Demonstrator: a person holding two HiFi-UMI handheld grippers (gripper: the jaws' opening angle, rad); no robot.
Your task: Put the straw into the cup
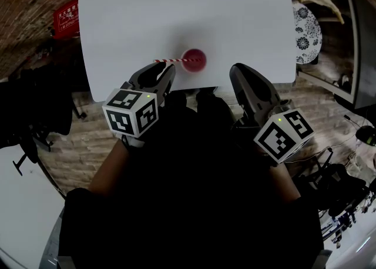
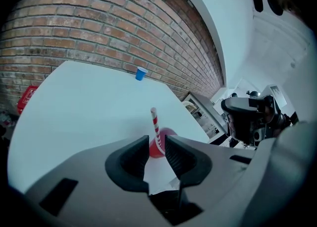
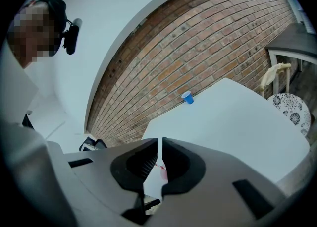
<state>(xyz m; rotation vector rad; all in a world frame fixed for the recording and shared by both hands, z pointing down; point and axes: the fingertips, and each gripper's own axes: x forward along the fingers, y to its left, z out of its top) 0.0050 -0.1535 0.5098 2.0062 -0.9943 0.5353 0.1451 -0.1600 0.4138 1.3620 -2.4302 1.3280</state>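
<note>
In the head view, the red plastic cup (image 1: 194, 60) stands near the front edge of the white table (image 1: 176, 3). The red-and-white striped paper straw (image 1: 167, 60) is already in it, leaning out to the left over the rim. The left gripper (image 1: 161, 73) hovers close beside the straw's free end. The right gripper (image 1: 239, 73) hangs off the table edge, apart from the cup. By this layout the insertion looks done.

In the left gripper view, the jaws stand a little apart and clamp nothing. Straw and cup show through the gap, just beyond the tips, so the straw rests on the rim alone. A small blue cup (image 2: 141, 73) sits at the far table edge, well apart and no obstacle.

In the right gripper view, the jaws are pressed almost together and empty, with only a sliver of red showing through the slit. A brick wall (image 3: 198, 47) rises behind the table. Nothing lies between either gripper and the cup.
</note>
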